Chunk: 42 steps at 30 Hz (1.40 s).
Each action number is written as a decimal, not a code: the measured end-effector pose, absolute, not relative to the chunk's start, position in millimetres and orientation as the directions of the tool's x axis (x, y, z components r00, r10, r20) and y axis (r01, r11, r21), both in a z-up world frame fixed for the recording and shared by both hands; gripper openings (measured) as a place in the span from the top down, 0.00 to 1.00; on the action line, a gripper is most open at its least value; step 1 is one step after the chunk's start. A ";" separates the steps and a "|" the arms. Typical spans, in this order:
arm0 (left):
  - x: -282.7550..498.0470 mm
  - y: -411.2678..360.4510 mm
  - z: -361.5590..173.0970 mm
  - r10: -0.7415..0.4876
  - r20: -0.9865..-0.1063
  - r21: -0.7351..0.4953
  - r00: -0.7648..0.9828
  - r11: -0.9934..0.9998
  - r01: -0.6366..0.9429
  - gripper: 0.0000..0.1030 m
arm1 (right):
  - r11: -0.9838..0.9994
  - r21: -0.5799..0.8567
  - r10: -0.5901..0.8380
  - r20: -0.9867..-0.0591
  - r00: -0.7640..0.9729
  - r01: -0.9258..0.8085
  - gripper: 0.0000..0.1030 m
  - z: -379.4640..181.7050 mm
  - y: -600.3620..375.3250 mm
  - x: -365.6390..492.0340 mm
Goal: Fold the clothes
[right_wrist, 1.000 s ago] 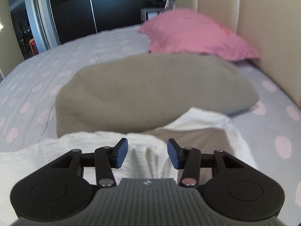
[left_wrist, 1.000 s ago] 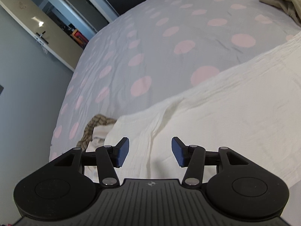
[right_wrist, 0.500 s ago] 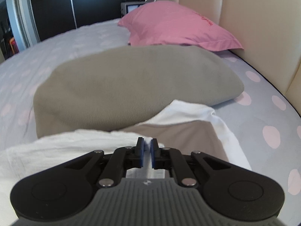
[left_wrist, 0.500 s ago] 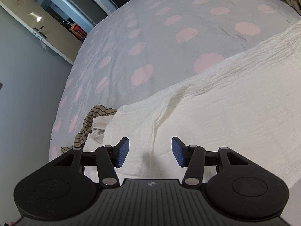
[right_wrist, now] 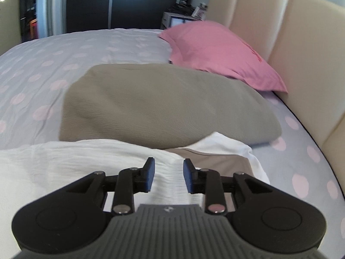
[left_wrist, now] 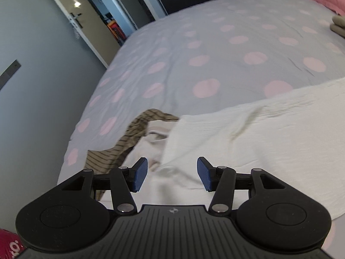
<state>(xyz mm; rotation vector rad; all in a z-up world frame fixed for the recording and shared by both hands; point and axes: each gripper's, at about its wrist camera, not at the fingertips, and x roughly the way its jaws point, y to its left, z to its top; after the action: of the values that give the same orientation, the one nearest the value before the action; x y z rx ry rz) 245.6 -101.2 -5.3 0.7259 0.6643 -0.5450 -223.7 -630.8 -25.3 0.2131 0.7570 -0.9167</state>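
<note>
Cloth (right_wrist: pixel 64 161) lies across the near edge of the bed (right_wrist: pixel 54 60), its right end over a shirt (right_wrist: pixel 215 161) by the headboard (right_wrist: pixel 291 43). Folded blanket (right_wrist: pixel 161 103) sits just behind it, pillow (right_wrist: pixel 215 49) behind that at the headboard. Striped garment (left_wrist: pixel 129 138) at the cloth's left end, near the bed's left edge.

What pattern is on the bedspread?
Pale grey bedspread with pink polka dots, clearest in the left wrist view.

White garment (left_wrist: pixel 269 142): you see crinkled, matt cloth.
Grey garment (right_wrist: pixel 163 103): fine-textured matt cloth.
Bedspread (left_wrist: pixel 215 49): smooth dotted cloth.
Headboard (right_wrist: pixel 301 43): smooth, faintly glossy padding.
Left gripper (left_wrist: pixel 171 174): matt black plastic, ribbed blue pads.
</note>
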 end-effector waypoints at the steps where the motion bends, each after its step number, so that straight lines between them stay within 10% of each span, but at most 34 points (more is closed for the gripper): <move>1: 247.7 -96.3 -6.5 -0.230 -0.717 0.409 0.658 0.625 0.665 0.49 | 0.617 -0.147 -0.636 -0.671 0.380 0.773 0.65 -24.5 -627.7 -221.1; 17: 215.9 -111.0 -53.0 -0.358 -0.784 0.455 0.508 0.226 0.861 0.40 | 0.665 -0.210 -0.615 -0.698 0.366 0.716 0.59 -43.9 -620.2 -191.3; 27: 242.3 -125.1 -52.5 -0.303 -0.764 0.478 0.569 0.325 0.816 0.91 | 0.653 -0.237 -0.620 -0.712 0.328 0.719 0.55 -55.5 -625.4 -192.3; 42: 318.8 -170.6 -11.4 -0.267 -0.652 0.497 0.710 0.558 0.665 0.96 | 0.650 -0.251 -0.618 -0.724 0.306 0.717 0.54 -68.8 -635.1 -195.7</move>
<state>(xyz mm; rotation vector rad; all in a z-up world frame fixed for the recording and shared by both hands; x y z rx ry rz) 318.8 -170.6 -11.4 0.8036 0.5531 -0.5838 -195.7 -635.1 -68.8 0.1273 0.8962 -0.8862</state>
